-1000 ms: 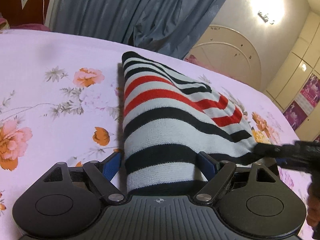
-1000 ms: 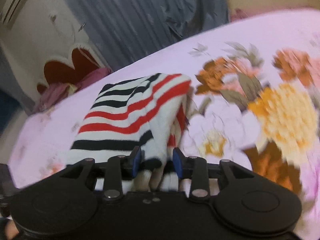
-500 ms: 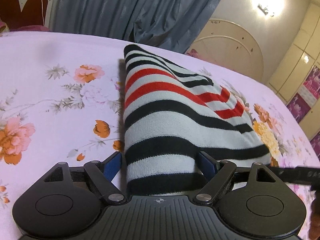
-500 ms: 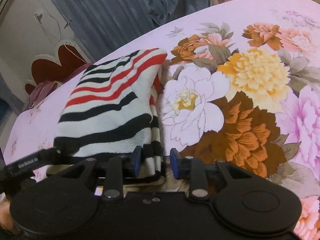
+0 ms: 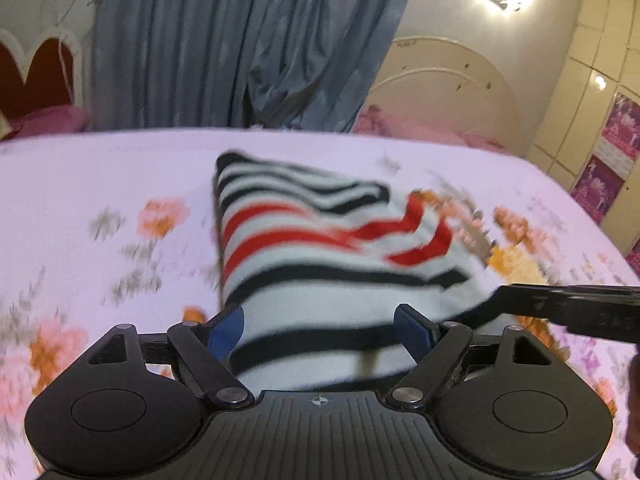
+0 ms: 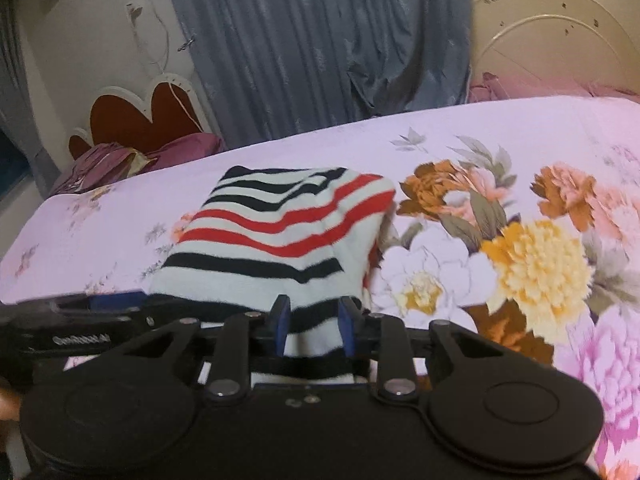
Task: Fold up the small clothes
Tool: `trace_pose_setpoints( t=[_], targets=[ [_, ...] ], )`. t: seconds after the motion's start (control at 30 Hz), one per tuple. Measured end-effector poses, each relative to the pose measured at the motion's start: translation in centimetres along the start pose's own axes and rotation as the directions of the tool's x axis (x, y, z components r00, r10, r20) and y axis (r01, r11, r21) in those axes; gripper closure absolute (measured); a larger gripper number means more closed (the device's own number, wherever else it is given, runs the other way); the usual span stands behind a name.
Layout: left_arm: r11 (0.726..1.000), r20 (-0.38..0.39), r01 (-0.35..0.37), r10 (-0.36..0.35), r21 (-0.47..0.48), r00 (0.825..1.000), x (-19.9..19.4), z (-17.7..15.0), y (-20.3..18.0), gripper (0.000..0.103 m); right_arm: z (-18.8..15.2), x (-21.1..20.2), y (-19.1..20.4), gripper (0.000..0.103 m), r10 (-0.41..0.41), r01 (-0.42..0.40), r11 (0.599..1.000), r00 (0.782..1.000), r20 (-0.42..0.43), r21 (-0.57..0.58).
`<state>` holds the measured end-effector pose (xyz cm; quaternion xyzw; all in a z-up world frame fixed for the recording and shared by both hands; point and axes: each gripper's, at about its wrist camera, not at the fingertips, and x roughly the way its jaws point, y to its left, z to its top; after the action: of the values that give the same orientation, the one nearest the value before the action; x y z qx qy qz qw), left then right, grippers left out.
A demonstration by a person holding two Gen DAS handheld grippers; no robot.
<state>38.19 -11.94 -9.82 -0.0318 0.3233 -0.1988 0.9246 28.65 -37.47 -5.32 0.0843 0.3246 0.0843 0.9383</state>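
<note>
A knit garment striped black, white and red lies folded on the floral bedsheet. Its near end is raised off the sheet. My left gripper has wide-set jaws, and the garment's near left part fills the whole span between its blue pads. My right gripper has its jaws closing on the near right edge of the garment, and a bunched strip sits between the pads. Each view shows the other tool: the right gripper at the cloth's right corner, the left gripper at its left.
The pink floral bedsheet spreads wide on every side of the garment. Beyond the bed's far edge hang grey-blue curtains. A red heart-shaped headboard with purple pillows stands at the left, and a cream round headboard at the right.
Both grippers have risen, taking the garment's near end up off the sheet. The right gripper's jaws have narrowed on the cloth, and its view has rolled level.
</note>
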Motion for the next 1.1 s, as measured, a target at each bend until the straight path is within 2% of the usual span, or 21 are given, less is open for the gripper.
trace_pose_setpoints(
  t=[0.23, 0.33, 0.43, 0.5, 0.6, 0.7, 0.8, 0.93, 1.1],
  targets=[
    [0.998, 0.014, 0.010, -0.011, 0.064, 1.000, 2.1, 3.9, -1.6, 0.022, 4.1, 1.5, 0.3, 0.073, -0.001, 0.002, 0.999, 1.000, 0.031, -0.044],
    [0.997, 0.012, 0.008, -0.009, 0.075, 1.000, 3.5, 4.5, -1.6, 0.022, 5.1, 3.2, -0.5, 0.072, -0.015, 0.015, 1.000, 1.000, 0.007, -0.016],
    [0.998, -0.007, -0.001, 0.001, 0.069, 1.000, 5.1, 4.1, -1.2, 0.022, 4.4, 4.8, -1.2, 0.073, -0.027, 0.028, 0.999, 0.999, -0.022, 0.022],
    [0.995, -0.002, -0.018, 0.018, 0.099, 1.000, 5.6, 3.2, -1.1, 0.022, 3.2, 5.7, -1.4, 0.074, -0.029, 0.031, 0.999, 0.999, -0.044, 0.032],
    [0.989, -0.005, -0.026, 0.027, 0.144, 1.000, 5.9, 1.6, -0.6, 0.022, 1.2, 6.7, -1.1, 0.081, -0.087, 0.084, 0.995, 0.995, -0.052, -0.052],
    [0.991, -0.008, -0.020, 0.021, 0.136, 1.000, 5.9, 1.3, -0.1, 0.022, 0.4, 7.2, -1.8, 0.079, -0.089, 0.088, 0.995, 0.995, -0.043, -0.044],
    [0.993, -0.035, -0.011, 0.015, 0.118, 0.999, 5.8, 2.5, 0.0, 0.022, 1.3, 7.1, -1.9, 0.075, -0.085, 0.083, 0.996, 0.994, -0.064, -0.044],
    [1.000, -0.011, 0.002, -0.002, 0.027, 1.000, 5.3, 4.0, 1.3, 0.022, 3.2, 6.3, -2.8, 0.072, -0.021, 0.023, 0.998, 0.999, -0.033, 0.052],
    [0.999, 0.024, -0.034, 0.034, 0.007, 0.999, 6.7, 6.1, 2.1, 0.022, 5.6, 8.0, -3.2, 0.076, -0.048, 0.048, 0.995, 0.999, 0.000, 0.086]
  ],
)
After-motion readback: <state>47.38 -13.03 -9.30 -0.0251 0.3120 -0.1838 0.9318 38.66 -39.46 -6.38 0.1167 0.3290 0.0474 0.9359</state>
